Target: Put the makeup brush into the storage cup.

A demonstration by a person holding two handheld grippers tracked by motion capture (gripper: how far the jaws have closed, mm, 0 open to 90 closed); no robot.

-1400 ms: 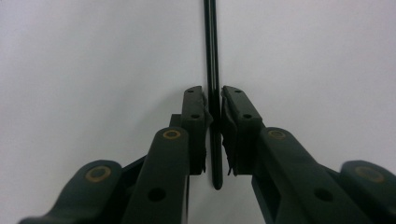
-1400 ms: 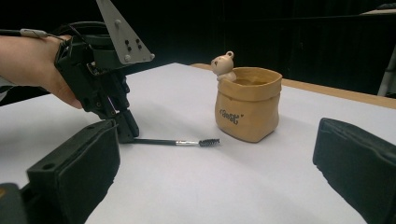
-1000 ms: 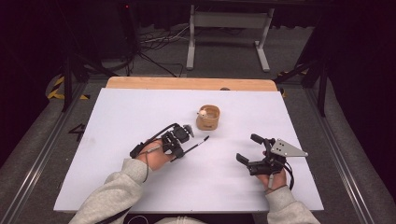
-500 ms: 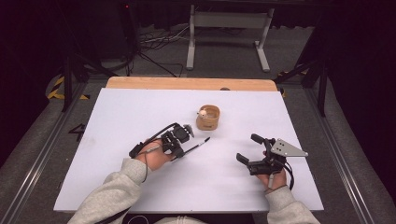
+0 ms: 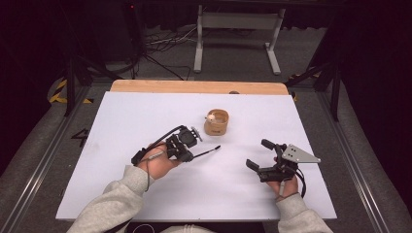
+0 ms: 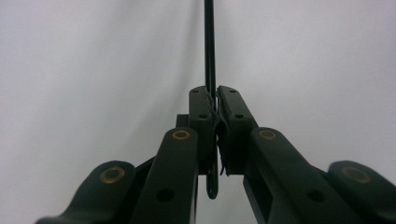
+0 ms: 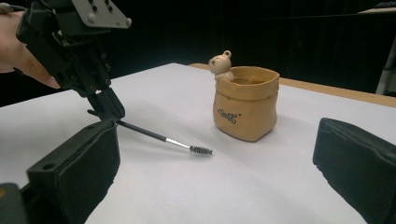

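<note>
One mascara wand (image 7: 164, 139) and one tan bag-shaped pot (image 5: 216, 123) are on the white tabletop (image 5: 121, 126). The left gripper (image 5: 187, 154) is clamped on the wand's handle near the tabletop's middle, its brush tip just above the surface. The right gripper (image 5: 257, 154) is wide open and holds nothing, towards the right edge. The pot's writing is too small to read; a small bear figure (image 7: 221, 64) sits at its rim.

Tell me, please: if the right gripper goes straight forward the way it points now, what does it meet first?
Probably the tan bag-shaped pot. In the right gripper view, the open right gripper looks between its jaws at the pot, with bare white table before it. The brush tip lies just left of that line; depth is uncertain.
</note>
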